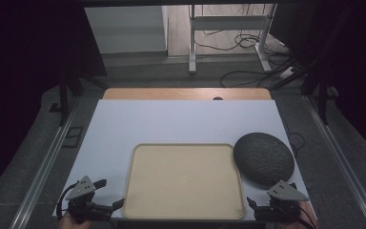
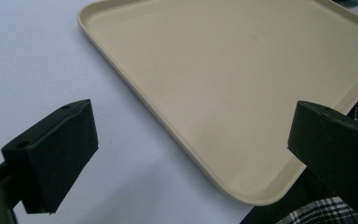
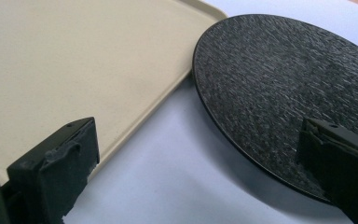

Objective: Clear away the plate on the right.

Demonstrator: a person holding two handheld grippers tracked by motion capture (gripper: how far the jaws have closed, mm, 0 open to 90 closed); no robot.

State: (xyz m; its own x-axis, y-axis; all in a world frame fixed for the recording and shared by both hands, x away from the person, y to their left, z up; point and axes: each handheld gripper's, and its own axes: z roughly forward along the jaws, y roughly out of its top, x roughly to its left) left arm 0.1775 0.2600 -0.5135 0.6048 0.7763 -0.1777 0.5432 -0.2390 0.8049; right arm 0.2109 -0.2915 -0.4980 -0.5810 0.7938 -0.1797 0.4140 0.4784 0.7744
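holding both tools low at the near edge of the table, i have nothing gripped. my left gripper point(image 1: 106, 193) has its jaws wide apart, and the near corner of the beige tray point(image 2: 242, 88) lies between them in the left gripper view, not touched. my right gripper point(image 1: 262, 202) is also wide apart; in the right gripper view its jaws frame the gap where the dark round plate point(image 3: 289, 88) comes very near the tray's right rim, perhaps just touching it.

what could go wrong, i think: the plate is flat and thin, with a low edge, so a jaw may slide over the rim instead of under it and only push the plate. pushed, it could ride up on the tray rim, or move toward the right edge of the table, which is near. the tray rim is also shallow and smooth; if i pinch only one corner, the tray may turn or tip from its own weight.

the surface is a pale, smooth white sheet point(image 1: 181, 121) over a wooden tabletop point(image 1: 186, 94), so things can slip easily. the room around is dim, with grey floor, cables point(image 1: 240, 43) and a white metal frame point(image 1: 228, 24) behind the table.
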